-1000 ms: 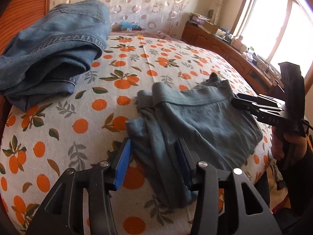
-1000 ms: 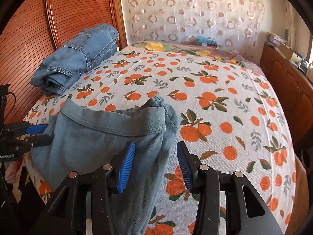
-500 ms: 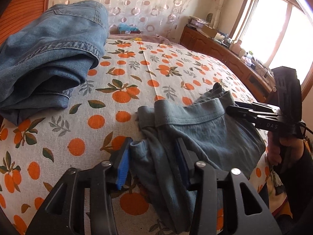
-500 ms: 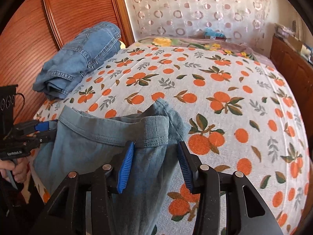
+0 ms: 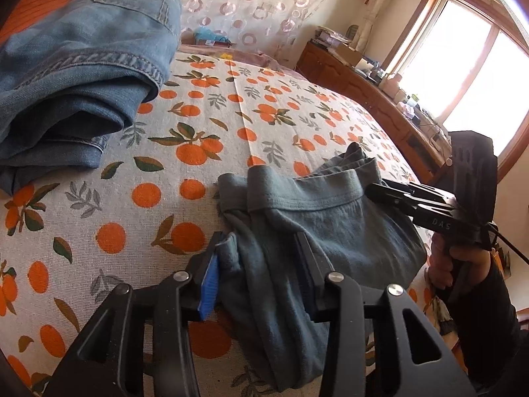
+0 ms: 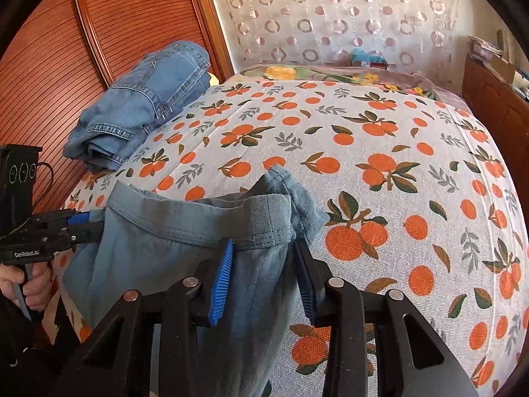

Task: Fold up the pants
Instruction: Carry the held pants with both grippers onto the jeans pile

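Observation:
Grey-blue pants lie bunched at the near edge of the bed, waistband up; they also show in the right wrist view. My left gripper is open with its fingers either side of one end of the cloth. My right gripper is open with its fingers astride the waistband's other end. Each gripper appears in the other's view, the right and the left, at opposite ends of the waistband.
Folded blue jeans lie at the far left by the wooden headboard. The bed has an orange-print sheet. A wooden cabinet with clutter stands under the window on the right.
Both grippers have moved forward over the pants, so the cloth sits deeper between their fingers. The pants have shifted a little up the bed. Both stay open.

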Available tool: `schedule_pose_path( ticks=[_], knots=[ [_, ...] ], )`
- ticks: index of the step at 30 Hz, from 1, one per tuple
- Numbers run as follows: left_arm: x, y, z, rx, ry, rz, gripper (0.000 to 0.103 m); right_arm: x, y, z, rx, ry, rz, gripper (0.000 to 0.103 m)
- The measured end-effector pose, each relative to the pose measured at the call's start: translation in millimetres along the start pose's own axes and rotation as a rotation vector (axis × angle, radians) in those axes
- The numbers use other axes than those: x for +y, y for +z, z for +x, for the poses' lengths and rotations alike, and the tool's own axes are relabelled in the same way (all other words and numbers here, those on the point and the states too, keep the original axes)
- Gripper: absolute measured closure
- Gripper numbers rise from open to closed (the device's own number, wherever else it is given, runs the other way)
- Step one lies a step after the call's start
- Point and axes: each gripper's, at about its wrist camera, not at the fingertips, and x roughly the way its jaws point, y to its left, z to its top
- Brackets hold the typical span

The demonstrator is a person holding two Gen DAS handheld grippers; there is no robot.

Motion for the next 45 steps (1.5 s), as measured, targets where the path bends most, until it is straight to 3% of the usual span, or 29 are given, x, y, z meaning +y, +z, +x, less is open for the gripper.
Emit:
schedule_pose_path(
  ticks=[5,6,9,13,21,28,37,45],
  knots=[
    [-8,-1,3,-0.011,0.031,0.043,0.062,2,-1,1,0.001,0.024,-0.002,0.079],
    [-9,-2,4,-0.011,0.034,0.053,0.072,2,-1,1,-0.001,0.023,-0.002,0.080],
    [-16,-4,6,0.002,0.038,0.086,0.084,5,-2,-1,-0.014,0.012,-0.010,0.083],
    [-26,-5,-10,-0.048,0.004,0.102,0.089,12,0,-13,-0.060,0.016,-0.027,0.085],
    [-38,11,-51,-0.168,0.002,0.129,0.090,32,32,-52,-0.183,0.018,-0.115,0.086],
    [-27,39,-81,-0.272,0.048,0.122,0.090,59,87,-63,-0.258,0.012,-0.225,0.086],
    [9,93,-112,-0.379,0.143,0.115,0.090,85,156,-42,-0.332,0.038,-0.309,0.086],
    [32,122,-110,-0.408,0.171,0.077,0.090,79,188,-9,-0.334,0.038,-0.381,0.086]
  ],
)
